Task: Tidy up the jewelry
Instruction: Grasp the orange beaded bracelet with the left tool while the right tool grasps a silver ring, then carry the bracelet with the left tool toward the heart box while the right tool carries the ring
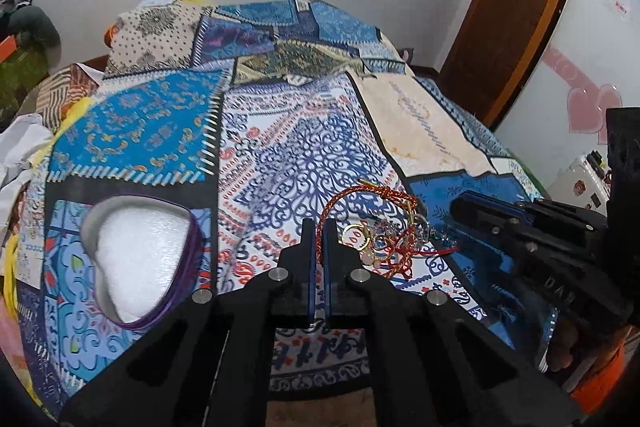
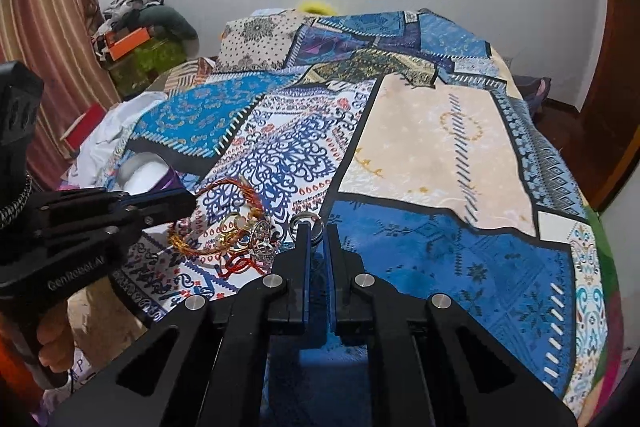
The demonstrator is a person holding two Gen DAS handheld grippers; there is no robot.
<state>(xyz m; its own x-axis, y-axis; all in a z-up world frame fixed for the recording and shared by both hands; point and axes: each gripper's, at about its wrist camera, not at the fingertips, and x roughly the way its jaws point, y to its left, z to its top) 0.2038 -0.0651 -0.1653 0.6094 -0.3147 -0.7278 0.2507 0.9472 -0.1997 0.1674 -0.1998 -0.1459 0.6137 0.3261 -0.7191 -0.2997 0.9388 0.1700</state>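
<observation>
Inside heart-shaped box (image 1: 140, 259), white padding (image 1: 140, 251)

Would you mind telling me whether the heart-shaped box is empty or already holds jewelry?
Empty: the left wrist view shows only white lining inside the heart-shaped box; the jewelry lies on the bedspread.

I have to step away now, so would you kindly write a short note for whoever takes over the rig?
Left gripper: fingers nearly together, tips at the red cord bracelet; whether it grips the cord cannot be told.
Right gripper: closed on a silver ring at the right edge of the pile.
Jewelry pile: cords, gold rings and a silver pendant, tangled on the bedspread between the two grippers.
Heart box: open, to the left of the pile, white lining bare.
Done: nothing is in the box yet.
Left: carry the ring over, then move the rest piece by piece.
</observation>
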